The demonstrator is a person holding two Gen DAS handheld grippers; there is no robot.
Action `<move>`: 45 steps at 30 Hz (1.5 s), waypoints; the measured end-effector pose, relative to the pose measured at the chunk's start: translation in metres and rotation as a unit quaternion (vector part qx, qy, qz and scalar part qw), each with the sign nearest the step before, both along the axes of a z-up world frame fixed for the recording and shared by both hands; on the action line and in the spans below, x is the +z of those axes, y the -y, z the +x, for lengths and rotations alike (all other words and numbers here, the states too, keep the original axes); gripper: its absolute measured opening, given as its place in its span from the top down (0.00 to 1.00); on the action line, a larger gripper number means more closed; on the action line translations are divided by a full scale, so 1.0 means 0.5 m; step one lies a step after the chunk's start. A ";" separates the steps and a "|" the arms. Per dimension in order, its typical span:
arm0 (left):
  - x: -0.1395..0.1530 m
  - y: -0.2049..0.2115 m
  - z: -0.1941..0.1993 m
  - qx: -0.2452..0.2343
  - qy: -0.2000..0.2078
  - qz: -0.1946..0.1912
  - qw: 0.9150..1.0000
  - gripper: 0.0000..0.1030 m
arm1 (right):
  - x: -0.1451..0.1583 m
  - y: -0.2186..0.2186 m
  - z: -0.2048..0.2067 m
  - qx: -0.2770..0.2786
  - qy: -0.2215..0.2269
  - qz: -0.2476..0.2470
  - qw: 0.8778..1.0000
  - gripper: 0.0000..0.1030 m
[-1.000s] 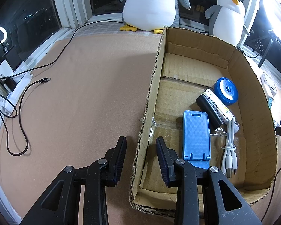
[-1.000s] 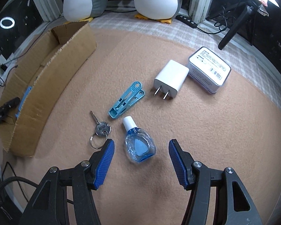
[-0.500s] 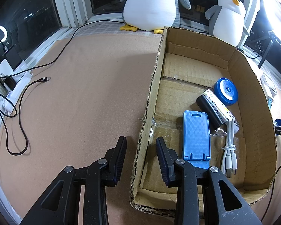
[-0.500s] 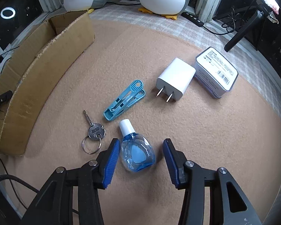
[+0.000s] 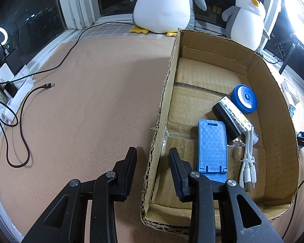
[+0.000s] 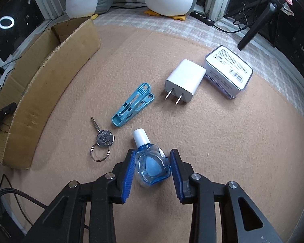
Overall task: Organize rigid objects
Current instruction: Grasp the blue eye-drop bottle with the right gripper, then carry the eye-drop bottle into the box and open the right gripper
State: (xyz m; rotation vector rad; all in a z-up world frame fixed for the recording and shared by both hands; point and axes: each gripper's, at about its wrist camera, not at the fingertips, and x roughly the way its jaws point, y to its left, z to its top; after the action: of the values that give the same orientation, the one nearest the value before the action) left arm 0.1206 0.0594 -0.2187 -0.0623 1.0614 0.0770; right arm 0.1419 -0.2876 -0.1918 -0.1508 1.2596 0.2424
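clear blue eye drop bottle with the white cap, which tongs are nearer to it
Right. The right tongs straddle the clear blue eye drop bottle with the white cap, pads at its sides. The left tongs are over at the brown cardboard box, astride its wall.

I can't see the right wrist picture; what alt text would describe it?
The right gripper closes around a small blue dropper bottle lying on a tan mat. Beyond lie a key, blue clip, white charger and tin; a cardboard box stands left.

Both wrist views look steeply down from close above the mat, sharing the cardboard box (image 5: 273, 93) (image 6: 56, 60).
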 end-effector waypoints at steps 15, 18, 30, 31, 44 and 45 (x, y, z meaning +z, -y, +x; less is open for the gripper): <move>-0.001 0.000 0.000 0.001 0.000 -0.001 1.000 0.65 | 0.136 -0.119 -0.051 0.043 0.061 0.077 0.994 0.70; -0.001 0.001 0.001 0.001 0.001 -0.001 1.000 0.65 | 0.150 -0.183 -0.070 0.075 0.065 0.090 0.991 0.70; -0.001 0.002 0.001 0.001 0.001 -0.003 1.000 0.65 | 0.124 -0.359 -0.121 0.172 0.061 0.065 0.981 0.70; -0.002 0.001 0.000 0.002 0.001 -0.003 1.000 0.65 | 0.120 -0.363 -0.124 0.175 0.060 0.063 0.981 0.70; -0.002 0.002 0.001 0.002 0.001 -0.004 1.000 0.65 | 0.095 -0.382 -0.123 0.189 0.051 0.045 0.980 0.70; -0.002 0.001 0.001 0.002 0.001 -0.004 1.000 0.66 | 0.093 -0.383 -0.121 0.189 0.048 0.045 0.980 0.70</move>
State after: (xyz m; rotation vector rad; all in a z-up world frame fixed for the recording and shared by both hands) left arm 0.1209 0.0590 -0.2196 -0.0710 1.0600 0.0758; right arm 0.0815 -0.0961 -0.1452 -0.3218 1.1144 0.6118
